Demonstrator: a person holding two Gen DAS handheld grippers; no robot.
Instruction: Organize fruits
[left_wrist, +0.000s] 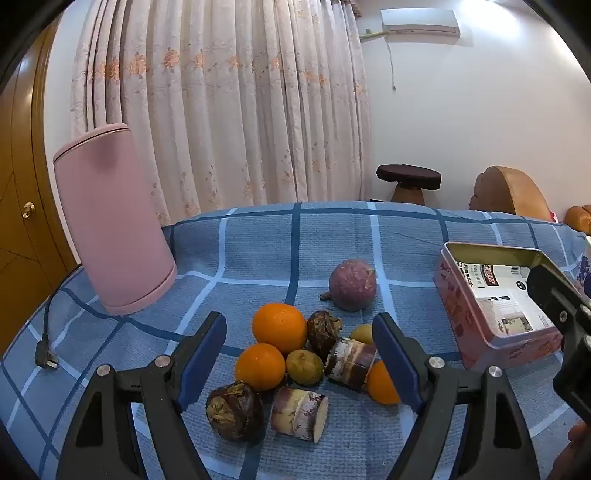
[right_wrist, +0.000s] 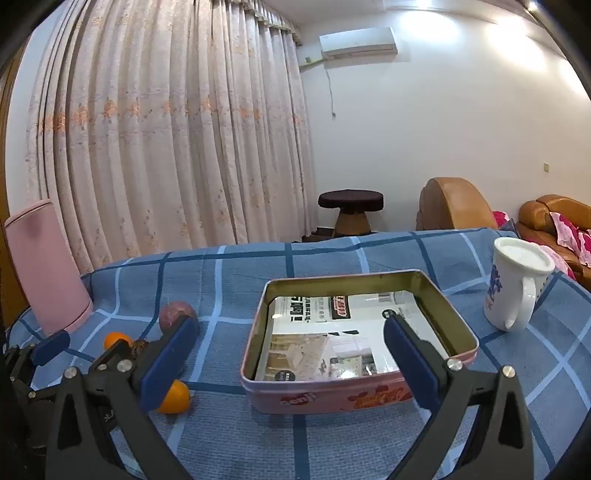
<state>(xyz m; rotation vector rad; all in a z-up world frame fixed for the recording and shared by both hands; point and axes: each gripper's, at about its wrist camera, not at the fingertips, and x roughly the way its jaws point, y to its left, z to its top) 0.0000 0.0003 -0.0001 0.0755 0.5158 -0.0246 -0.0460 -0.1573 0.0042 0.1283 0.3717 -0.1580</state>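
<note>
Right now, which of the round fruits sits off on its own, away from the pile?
The purple fruit. It lies alone on the blue checked cloth, farther back than the heap, while the oranges and the rest crowd together between the left gripper fingers.

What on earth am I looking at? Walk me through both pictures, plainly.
No robot here: a person holds a two-finger clamp tool in each hand, each with a camera looking along its fingers.

The left wrist picture shows the left gripper, open and empty, over a pile of fruit: oranges, dark shrivelled fruits and cut cane pieces. A round purple fruit lies apart behind them, beside a pink cylinder.

The right wrist picture shows the right gripper, also open and empty, in front of a pink tin lined with printed paper. A white mug stands to its right. Everything rests on a blue checked cloth.
</note>
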